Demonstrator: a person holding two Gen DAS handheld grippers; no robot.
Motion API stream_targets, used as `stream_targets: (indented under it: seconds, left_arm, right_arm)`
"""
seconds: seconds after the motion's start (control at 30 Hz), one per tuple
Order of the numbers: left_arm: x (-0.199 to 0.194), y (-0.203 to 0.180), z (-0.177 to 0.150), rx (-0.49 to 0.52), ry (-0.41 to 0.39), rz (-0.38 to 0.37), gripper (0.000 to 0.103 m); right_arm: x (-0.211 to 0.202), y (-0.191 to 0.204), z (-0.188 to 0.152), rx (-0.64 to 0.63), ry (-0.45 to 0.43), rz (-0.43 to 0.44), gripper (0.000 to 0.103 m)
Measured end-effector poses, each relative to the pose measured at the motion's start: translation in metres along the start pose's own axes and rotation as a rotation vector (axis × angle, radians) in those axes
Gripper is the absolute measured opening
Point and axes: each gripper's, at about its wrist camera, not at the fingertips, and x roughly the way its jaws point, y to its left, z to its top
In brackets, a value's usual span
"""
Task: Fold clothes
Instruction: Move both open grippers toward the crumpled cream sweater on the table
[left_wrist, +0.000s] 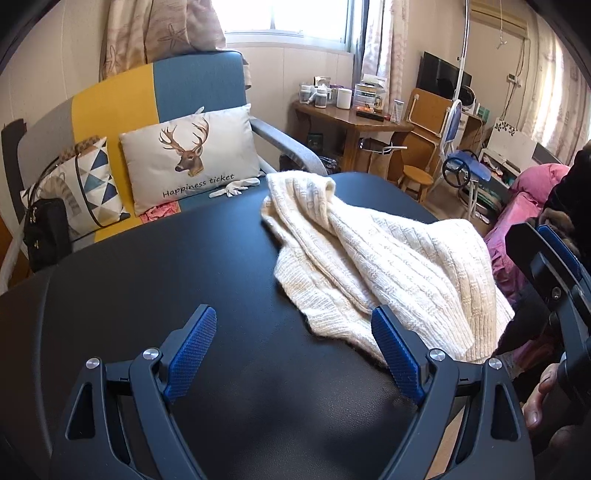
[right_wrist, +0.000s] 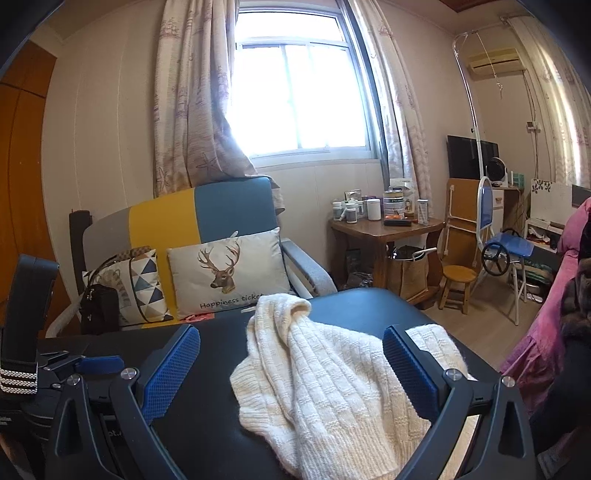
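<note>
A cream ribbed-knit sweater (left_wrist: 373, 266) lies crumpled on the right half of the smooth black table (left_wrist: 166, 266), 1 cuff hanging off the near edge. The left gripper (left_wrist: 293, 347) hovers with its jaws spread, empty, over bare tabletop. The right gripper (right_wrist: 291, 365) gapes wide above the sweater (right_wrist: 332, 391).

The left gripper (left_wrist: 293, 343) hovers low with its jaws spread wide. The right gripper (right_wrist: 291, 363) does likewise, holding nothing.
</note>
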Motion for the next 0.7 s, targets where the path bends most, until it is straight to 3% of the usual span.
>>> stream_targets:
  seconds: [0.23, 0.37, 0.57, 0.7]
  left_arm:
    - [-0.003, -0.013, -0.001, 0.029, -0.025, 0.033, 0.089]
    - [0.001, 0.003, -0.001, -0.009, -0.001, -0.010, 0.089]
    - [0.009, 0.007, -0.010, -0.018, 0.012, -0.002, 0.089]
    - [0.012, 0.014, -0.019, -0.015, 0.009, 0.031, 0.089]
  right_arm:
    - [0.005, -0.001, -0.005, -0.023, 0.022, -0.037, 0.102]
    - [0.009, 0.000, -0.010, -0.023, 0.036, -0.066, 0.102]
    - [0.024, -0.008, -0.022, 0.010, 0.120, -0.101, 0.102]
    - [0.037, -0.014, -0.035, 0.063, 0.211, -0.067, 0.102]
